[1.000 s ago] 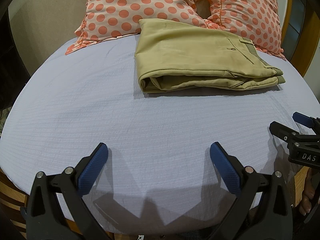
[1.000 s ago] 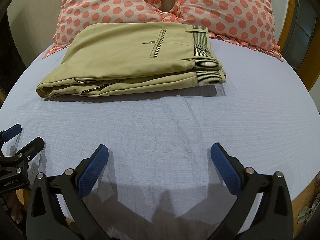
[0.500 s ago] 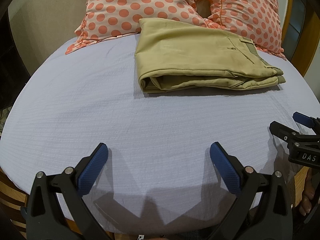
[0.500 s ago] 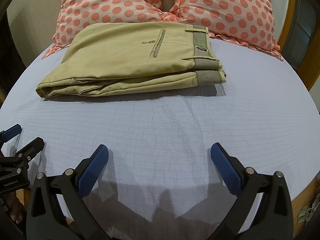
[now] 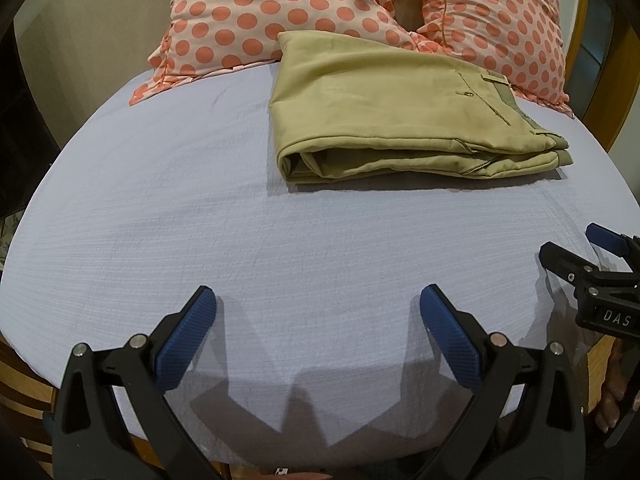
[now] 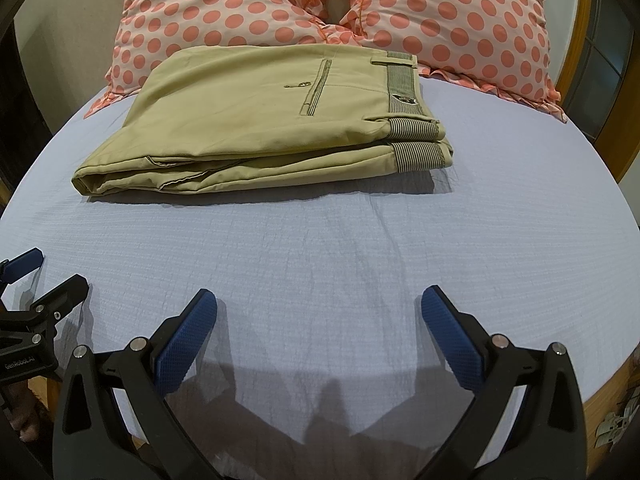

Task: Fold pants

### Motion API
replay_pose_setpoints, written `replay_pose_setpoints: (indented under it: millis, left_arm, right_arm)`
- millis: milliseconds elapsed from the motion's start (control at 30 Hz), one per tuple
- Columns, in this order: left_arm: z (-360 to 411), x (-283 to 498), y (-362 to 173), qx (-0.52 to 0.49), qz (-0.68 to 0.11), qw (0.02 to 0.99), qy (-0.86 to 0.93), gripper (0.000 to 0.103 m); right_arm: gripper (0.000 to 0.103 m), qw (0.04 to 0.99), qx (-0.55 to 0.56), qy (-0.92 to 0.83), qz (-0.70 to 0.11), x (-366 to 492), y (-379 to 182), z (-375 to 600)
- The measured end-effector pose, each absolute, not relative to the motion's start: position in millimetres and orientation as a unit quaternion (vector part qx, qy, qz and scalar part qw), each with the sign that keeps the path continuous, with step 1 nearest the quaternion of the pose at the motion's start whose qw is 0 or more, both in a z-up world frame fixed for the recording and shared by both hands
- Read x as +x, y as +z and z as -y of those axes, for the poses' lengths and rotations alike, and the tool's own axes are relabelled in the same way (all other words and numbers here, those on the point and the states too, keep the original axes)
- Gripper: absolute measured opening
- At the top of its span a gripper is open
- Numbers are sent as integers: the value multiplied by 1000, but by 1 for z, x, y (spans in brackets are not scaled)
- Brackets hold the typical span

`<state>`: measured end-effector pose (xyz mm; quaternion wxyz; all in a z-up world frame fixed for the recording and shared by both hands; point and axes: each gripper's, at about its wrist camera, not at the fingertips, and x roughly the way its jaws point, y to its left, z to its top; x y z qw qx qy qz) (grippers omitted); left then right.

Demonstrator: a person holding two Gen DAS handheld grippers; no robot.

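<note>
A bed (image 5: 200, 220) with a pale blue sheet holds folded tan pants (image 6: 272, 120) against two polka-dot pillows (image 6: 224, 8). Left gripper (image 5: 318, 312) and right gripper (image 6: 319, 312) hover spread apart, empty. Bed frame mostly hidden.

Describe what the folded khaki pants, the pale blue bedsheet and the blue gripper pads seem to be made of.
Folded khaki pants: likely cotton twill, matte, holding soft creases, with a striped woven waistband lining. Pale blue bedsheet: thin woven fabric with fine crinkled ribbing. Blue gripper pads: probably rubber or textured plastic, showing a dimpled grip pattern.
</note>
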<state>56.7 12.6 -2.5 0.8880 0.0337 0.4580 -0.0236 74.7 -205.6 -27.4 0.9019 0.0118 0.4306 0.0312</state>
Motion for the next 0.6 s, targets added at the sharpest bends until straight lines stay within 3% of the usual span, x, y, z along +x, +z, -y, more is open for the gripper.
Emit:
replay_pose_setpoints:
  millis: [600]
  left_arm:
    - [-13, 58, -2, 33, -465, 884, -23, 101]
  right_arm:
    - [102, 902, 11, 32, -430, 75, -28, 206]
